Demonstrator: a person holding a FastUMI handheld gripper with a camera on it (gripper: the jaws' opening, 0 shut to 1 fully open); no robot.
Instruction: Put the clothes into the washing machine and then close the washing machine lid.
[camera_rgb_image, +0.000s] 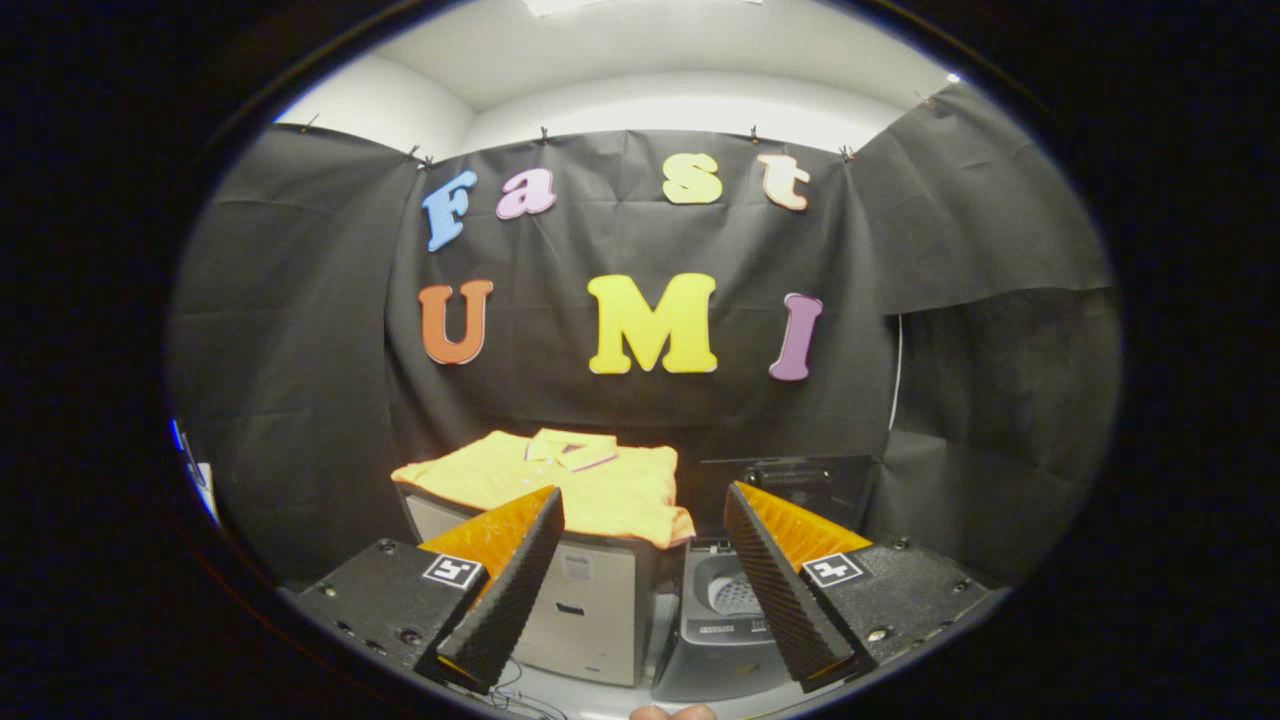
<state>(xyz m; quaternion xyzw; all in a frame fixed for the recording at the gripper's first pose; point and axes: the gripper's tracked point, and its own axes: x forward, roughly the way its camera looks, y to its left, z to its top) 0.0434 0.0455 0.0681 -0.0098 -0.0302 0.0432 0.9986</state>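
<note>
Gripper (645, 575): fingers spread wide, holding nothing, raised and level, aimed at the far wall.
Fingers (505, 590): black ribbed pads with orange backs; left one overlaps the near edge of the shirt and the box front, right one overlaps the washer's right side.
Hand (672, 712): a fingertip shows nearest, below the gap between the fingers.
Washer (715, 600): just beyond the fingers, right of the box; lid (790, 485) stands raised at the back, drum open.
Box (590, 600): pale, left of the washer, touching or just beside it.
Shirt (600, 480): orange, folded flat on top of the box, its right edge hanging over toward the washer.
Wall (300, 350): black cloth, far behind everything.
</note>
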